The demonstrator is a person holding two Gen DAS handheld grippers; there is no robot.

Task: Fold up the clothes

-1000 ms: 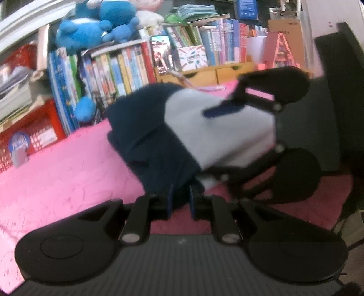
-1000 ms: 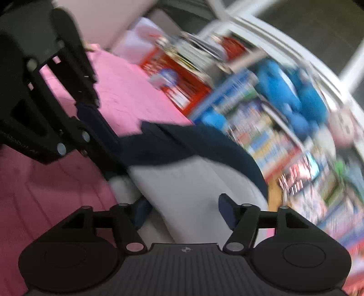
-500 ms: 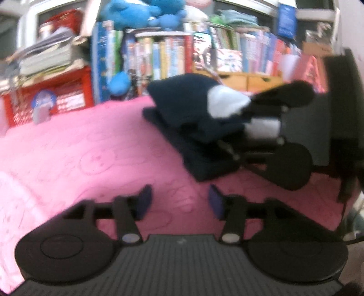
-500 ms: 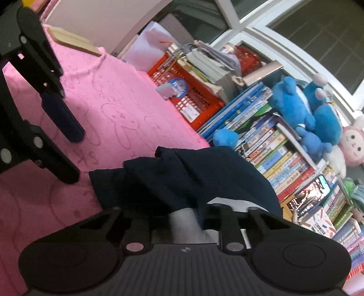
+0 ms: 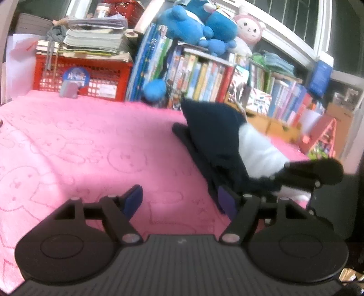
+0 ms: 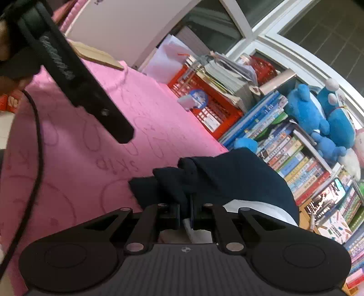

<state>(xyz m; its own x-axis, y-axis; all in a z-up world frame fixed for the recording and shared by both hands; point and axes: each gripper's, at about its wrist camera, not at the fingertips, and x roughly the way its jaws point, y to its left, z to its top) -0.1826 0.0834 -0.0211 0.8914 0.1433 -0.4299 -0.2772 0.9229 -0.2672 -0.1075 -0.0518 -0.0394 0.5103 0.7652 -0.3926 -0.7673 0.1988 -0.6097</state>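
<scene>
A navy and white garment (image 5: 213, 136) lies bunched at the right side of the pink blanket (image 5: 91, 141). My left gripper (image 5: 180, 201) hovers over bare blanket just left of the garment. Its jaws are opening with nothing between them, and its right pad (image 5: 227, 202) sits at the garment's near edge. My right gripper (image 6: 186, 209) is shut on a navy fold of the garment (image 6: 238, 179), with white cloth showing under the pads. From the left wrist view, that right gripper (image 5: 279, 177) reaches in from the right, clamped on the cloth.
A red crate (image 5: 91, 77) topped with stacked papers stands at the back left. Rows of books (image 5: 200, 77) with blue plush toys (image 5: 200, 20) on top line the back. A wooden drawer box (image 5: 273, 127) sits behind the garment. A black cable (image 6: 38, 148) hangs over the blanket's left side.
My left gripper let go of the garment, opened and drew back to the left over the blanket. My right gripper closed on the garment and stayed in place.
</scene>
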